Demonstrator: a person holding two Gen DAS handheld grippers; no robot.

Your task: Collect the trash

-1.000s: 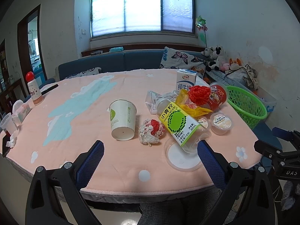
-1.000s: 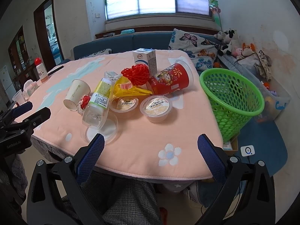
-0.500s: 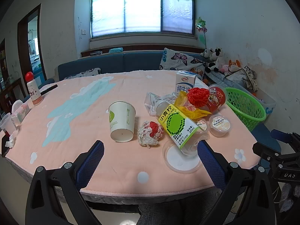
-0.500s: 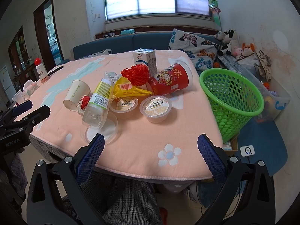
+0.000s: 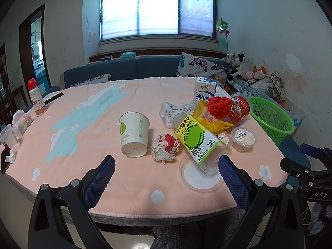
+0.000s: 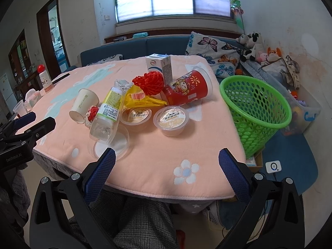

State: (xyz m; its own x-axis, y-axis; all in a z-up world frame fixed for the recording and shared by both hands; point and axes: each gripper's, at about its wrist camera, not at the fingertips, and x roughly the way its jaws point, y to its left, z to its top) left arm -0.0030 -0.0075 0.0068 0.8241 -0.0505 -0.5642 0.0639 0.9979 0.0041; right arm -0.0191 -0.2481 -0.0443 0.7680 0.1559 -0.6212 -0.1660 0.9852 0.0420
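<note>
Trash lies in a heap on the pink table [image 5: 99, 124]: a tipped white paper cup [image 5: 134, 137], a crumpled red and white wrapper [image 5: 165, 149], a clear bottle with a green and yellow label [image 5: 195, 139], a clear lid [image 5: 200, 177], a yellow wrapper [image 6: 143, 100], red foam net [image 6: 150, 82], a red cup [image 6: 187, 90], two sealed jelly cups [image 6: 171, 120], a milk carton [image 6: 160, 66]. A green basket [image 6: 257, 108] stands beside the table's right edge. My left gripper [image 5: 166, 178] and right gripper [image 6: 166, 170] are open and empty, short of the near edge.
A red-capped bottle [image 5: 36, 98], a tissue pack and plastic cups [image 5: 7, 138] stand at the table's far left. A blue sofa [image 5: 124, 70] with a butterfly cushion lies behind. Stuffed toys and a storage bin [image 6: 305, 108] line the right wall. The person's lap is below.
Both grippers have drifted slightly; the table contents sit a little lower and closer in the left wrist view. Nothing was taken hold of or moved.
</note>
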